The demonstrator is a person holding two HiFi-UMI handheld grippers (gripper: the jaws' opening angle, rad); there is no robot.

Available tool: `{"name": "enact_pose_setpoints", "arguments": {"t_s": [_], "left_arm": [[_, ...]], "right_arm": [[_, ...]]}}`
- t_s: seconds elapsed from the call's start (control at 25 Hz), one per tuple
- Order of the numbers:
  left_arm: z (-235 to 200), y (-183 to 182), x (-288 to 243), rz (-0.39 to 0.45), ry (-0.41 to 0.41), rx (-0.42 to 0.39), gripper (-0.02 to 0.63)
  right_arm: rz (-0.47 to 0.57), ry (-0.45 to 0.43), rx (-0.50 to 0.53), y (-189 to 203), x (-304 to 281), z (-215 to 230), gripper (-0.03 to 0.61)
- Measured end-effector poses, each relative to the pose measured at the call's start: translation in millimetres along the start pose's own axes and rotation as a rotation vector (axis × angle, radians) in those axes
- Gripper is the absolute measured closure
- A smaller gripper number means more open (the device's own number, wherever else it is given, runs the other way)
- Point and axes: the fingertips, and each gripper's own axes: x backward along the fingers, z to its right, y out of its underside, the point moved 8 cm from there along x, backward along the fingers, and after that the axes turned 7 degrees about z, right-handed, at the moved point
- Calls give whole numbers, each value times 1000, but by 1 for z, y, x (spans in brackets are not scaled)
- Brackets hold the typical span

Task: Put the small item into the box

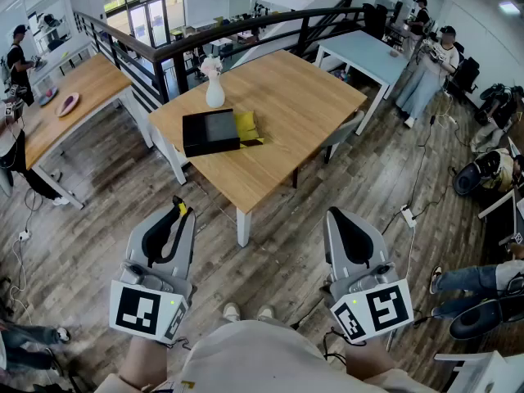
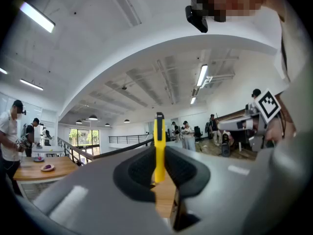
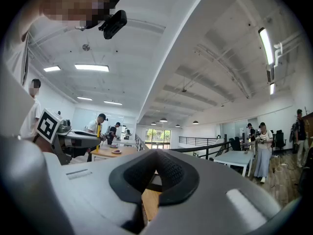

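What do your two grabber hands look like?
The left gripper and the right gripper are both smooth grey shells with black pads inside. Each carries a white cube printed with black square markers, near the hand. The person wears a pale top.

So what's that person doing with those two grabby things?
A person is standing a little way back from a wooden table, with one gripper in each hand. The left tongs are shut on a thin yellow item. The right tongs are shut with nothing in them. A black box sits on the table, and the yellow item is not in it yet.
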Motion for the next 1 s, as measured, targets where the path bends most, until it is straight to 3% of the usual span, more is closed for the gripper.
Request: {"name": "enact_pose_setpoints", "arguments": {"t_s": [1.0], "left_arm": [[22,20,-20,-47,-4,13,565]], "right_arm": [[-40,-11,-26,32,-6,31,578]]}}
